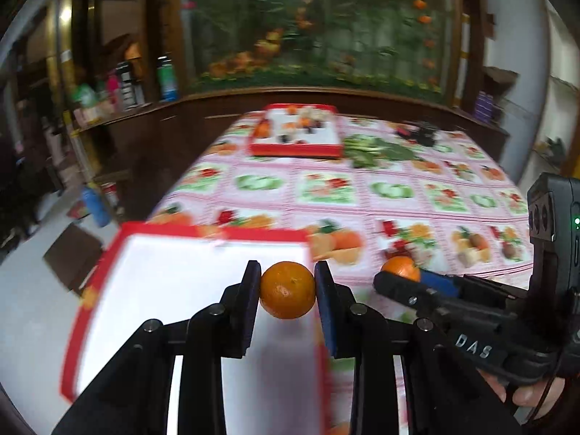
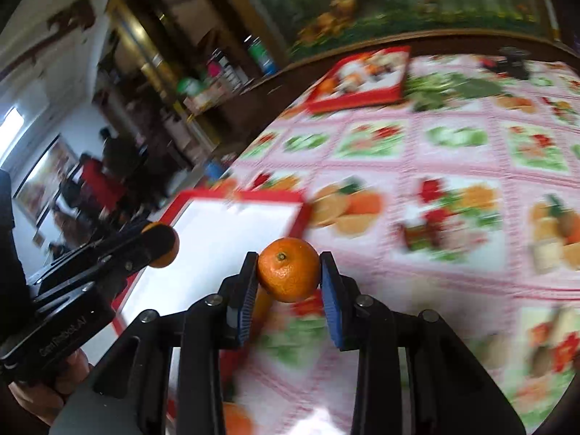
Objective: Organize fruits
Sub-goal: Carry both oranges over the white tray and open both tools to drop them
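While both grippers carry fruit above the near edge of the table [image 1: 417, 217], each is closed firmly on its own load: the left gripper [image 1: 287, 279] pinches an orange [image 1: 287, 289] between its pads, hanging over the white inside of the near red tray [image 1: 181, 275], and the right gripper [image 2: 289, 272] pinches a second orange [image 2: 289, 269] just right of that tray's corner, above the patterned cloth. In the right wrist view, blurred orange shapes show low beside and below the fingers, but I cannot tell whether they are fruit or printed cloth. A far red tray [image 1: 295, 134] with mixed items sits well apart at the back of the table, beside some green leaves [image 1: 377, 150].

Several things could spoil the drop. Both fruits are round and held only at two small contact patches, so any loosening while still high would let them roll, and the near tray looks shallow-rimmed and overhangs the table edge on its left side, so a rolling fruit may escape to the floor. With the two grippers close together, converging on one tray risks a knock that dislodges either fruit.
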### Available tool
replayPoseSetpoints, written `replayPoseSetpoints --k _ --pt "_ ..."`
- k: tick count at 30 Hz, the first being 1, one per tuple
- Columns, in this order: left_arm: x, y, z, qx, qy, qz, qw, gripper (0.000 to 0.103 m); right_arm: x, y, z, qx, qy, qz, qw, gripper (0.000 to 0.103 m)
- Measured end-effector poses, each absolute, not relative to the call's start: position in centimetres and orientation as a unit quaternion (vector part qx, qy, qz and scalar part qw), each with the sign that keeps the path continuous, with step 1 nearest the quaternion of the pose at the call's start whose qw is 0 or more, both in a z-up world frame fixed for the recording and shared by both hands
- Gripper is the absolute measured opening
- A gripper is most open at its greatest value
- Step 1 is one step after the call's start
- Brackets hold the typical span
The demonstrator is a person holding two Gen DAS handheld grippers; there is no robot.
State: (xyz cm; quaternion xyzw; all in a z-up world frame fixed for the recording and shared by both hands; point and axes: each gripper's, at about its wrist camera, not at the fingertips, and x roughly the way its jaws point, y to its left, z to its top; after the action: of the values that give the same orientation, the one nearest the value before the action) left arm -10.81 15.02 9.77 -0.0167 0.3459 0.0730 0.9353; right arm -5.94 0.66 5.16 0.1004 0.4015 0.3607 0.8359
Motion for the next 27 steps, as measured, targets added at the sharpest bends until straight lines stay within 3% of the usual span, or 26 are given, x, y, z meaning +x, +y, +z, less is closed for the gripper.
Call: replayPoseSetpoints --k 13,15,17,19,20,27 --pt "-14.2 21.3 5.0 -0.025 0.388 0.158 0.908 0.032 -10.1 8.5 3.2 0.010 0.429 0.369 0.824 0.037" --pt "-14.5 21.4 4.4 -0.026 0.395 0.166 0.903 0.034 -10.3 8.6 3.2 0.005 0.433 0.371 0.822 0.042" --pt "-14.5 21.6 4.1 -0.026 0.403 0.173 0.898 0.040 -10.5 8.6 3.5 0.010 0.433 0.376 0.819 0.048" --pt "-14.9 21.3 4.3 -0.021 0.398 0.183 0.899 0.053 -10.8 8.2 3.9 0.018 0.427 0.376 0.822 0.053" --pt "-15.0 21.2 4.5 -0.017 0.394 0.189 0.899 0.064 -10.9 7.7 4.2 0.022 0.420 0.374 0.826 0.053" --pt "-15.4 17.1 6.4 -0.008 0.367 0.121 0.922 0.071 -10.6 1.2 5.2 0.039 0.387 0.329 0.860 0.053"
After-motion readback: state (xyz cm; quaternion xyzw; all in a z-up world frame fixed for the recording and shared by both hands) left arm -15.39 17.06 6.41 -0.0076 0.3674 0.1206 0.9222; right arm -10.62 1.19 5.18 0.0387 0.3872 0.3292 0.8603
